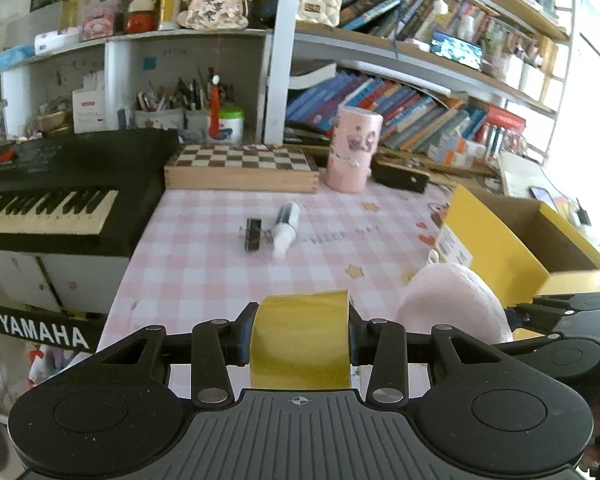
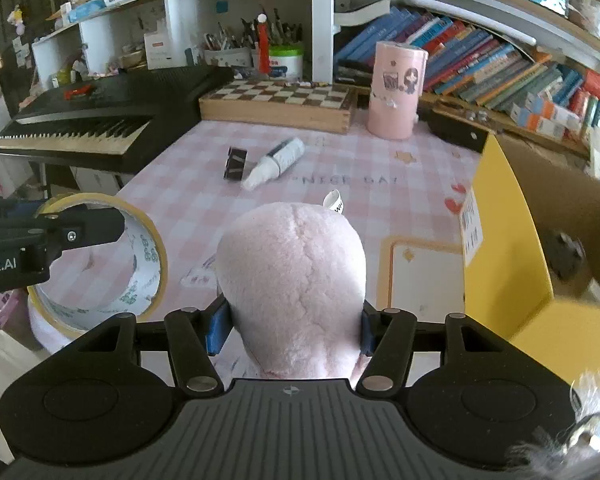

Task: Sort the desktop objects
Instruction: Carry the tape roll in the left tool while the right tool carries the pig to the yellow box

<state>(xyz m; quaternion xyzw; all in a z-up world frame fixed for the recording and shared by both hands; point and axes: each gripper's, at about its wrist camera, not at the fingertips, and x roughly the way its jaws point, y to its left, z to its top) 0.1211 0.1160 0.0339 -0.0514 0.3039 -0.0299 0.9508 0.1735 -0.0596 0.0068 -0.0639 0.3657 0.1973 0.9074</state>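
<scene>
We see the desk (image 2: 340,160) under its pink checked cloth, a black keyboard (image 2: 100,120) along its left edge and an open yellow box (image 2: 508,248) at its right. Our right claw (image 2: 292,320) is clamped on a pink plush toy (image 2: 292,272), held above the desk beside the box. Our left claw (image 1: 298,336) pinches a roll of yellow tape (image 1: 300,336) by its 2 sides. Farther back lie a white bottle (image 2: 276,162) and, just beside it, a small dark clip (image 2: 235,164).

Black tool (image 1: 300,332), blue pads (image 2: 219,328), silver rivets, ribbed grey housing.
</scene>
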